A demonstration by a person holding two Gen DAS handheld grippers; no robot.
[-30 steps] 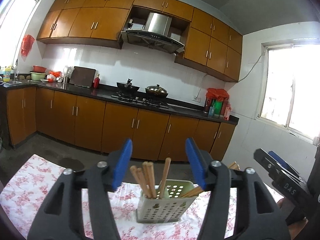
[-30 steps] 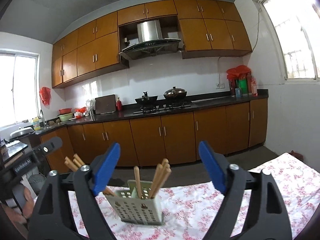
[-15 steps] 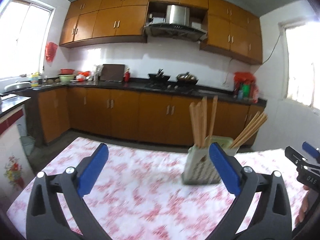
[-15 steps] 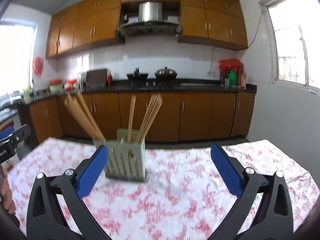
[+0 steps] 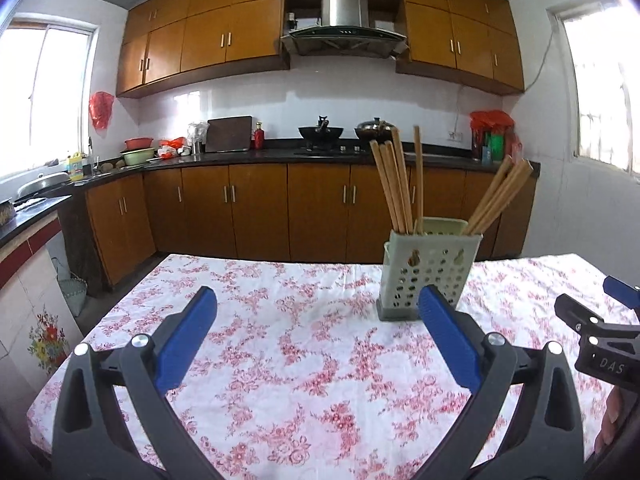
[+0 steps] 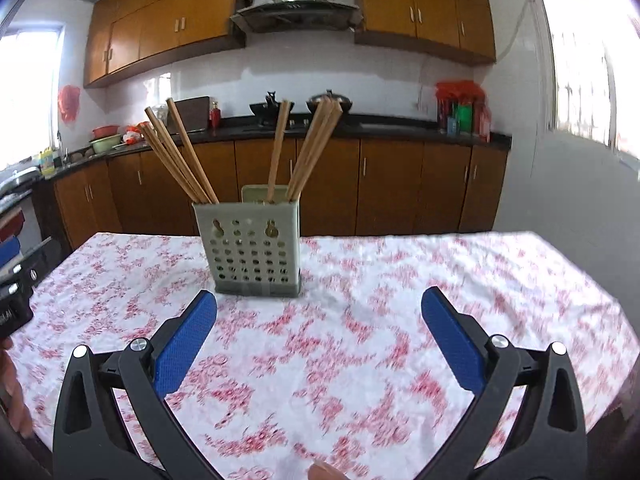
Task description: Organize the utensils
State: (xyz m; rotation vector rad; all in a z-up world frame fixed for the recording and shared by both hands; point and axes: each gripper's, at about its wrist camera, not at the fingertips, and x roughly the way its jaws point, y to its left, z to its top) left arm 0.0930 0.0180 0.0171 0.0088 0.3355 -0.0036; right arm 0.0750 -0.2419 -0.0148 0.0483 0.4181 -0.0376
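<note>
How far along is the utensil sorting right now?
Looks nearly done: all visible chopsticks stand in the perforated holder, upright on the floral tablecloth. In hand: nothing; the left gripper and right gripper are open and empty. No loose utensils are in view.

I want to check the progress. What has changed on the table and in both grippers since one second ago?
Both grippers have just been opening wide; the left gripper and right gripper hold nothing now. Both have dropped lower and drawn back, so the utensil holder no longer sits between their fingers. The holder stays upright on the floral tablecloth, the chopsticks still in it.
</note>
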